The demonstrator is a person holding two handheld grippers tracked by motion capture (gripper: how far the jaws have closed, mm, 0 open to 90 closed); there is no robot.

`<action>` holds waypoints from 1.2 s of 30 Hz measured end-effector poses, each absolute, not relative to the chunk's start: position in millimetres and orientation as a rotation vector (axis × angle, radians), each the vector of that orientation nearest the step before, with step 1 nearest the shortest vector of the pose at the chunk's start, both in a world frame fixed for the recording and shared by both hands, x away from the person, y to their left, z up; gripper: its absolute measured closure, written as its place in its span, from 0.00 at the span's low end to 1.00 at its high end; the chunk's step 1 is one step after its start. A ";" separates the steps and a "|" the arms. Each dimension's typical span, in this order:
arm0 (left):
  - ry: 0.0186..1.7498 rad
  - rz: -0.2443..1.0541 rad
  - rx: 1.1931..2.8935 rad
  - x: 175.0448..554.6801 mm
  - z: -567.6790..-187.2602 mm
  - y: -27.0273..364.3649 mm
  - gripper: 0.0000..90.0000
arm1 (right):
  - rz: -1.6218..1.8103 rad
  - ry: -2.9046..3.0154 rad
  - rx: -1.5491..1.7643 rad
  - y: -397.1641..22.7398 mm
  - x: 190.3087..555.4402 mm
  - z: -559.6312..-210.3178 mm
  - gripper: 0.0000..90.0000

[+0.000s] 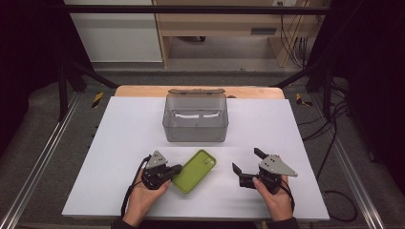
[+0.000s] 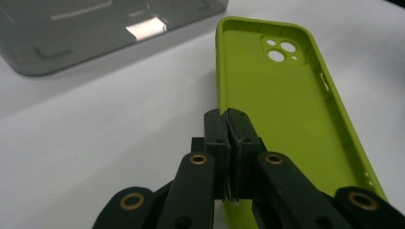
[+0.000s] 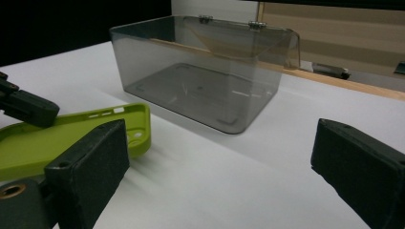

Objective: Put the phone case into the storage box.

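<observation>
On the white table (image 1: 119, 143) the clear grey box (image 1: 196, 119) stands open toward the far edge, and nearer the person the lime-green phone case (image 1: 195, 170) lies hollow side up between the two hands. The right gripper (image 1: 246, 164) rests just right of the case, jaws spread wide with nothing between them. The left gripper (image 1: 175, 169) has pinched its jaws onto the case's left rim.
</observation>
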State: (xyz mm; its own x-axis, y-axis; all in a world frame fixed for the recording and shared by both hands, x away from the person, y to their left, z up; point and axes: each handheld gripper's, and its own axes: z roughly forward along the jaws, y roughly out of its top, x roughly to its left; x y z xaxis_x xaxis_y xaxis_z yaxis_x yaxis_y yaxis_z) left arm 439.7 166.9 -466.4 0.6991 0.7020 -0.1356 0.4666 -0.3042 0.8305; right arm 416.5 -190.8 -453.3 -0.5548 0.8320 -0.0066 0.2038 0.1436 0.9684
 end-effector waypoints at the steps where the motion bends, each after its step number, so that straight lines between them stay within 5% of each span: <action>1: 0.900 0.326 1.947 439.3 -465.5 168.9 0.98 | 1.448 1.862 0.990 -189.0 416.1 -452.5 0.06; 36: 0.901 0.569 1.627 427.9 -435.1 214.0 0.98 | 1.698 2.082 0.947 -61.3 423.4 -426.9 0.06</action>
State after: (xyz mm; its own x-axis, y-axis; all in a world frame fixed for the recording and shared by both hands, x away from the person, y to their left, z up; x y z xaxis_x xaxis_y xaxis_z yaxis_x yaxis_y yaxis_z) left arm 427.9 214.0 -435.1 0.5899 0.8017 -0.0966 0.2569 -0.0729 0.9637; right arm 423.4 -61.3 -426.9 -0.7411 0.6477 0.1767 0.3033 0.0882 0.9488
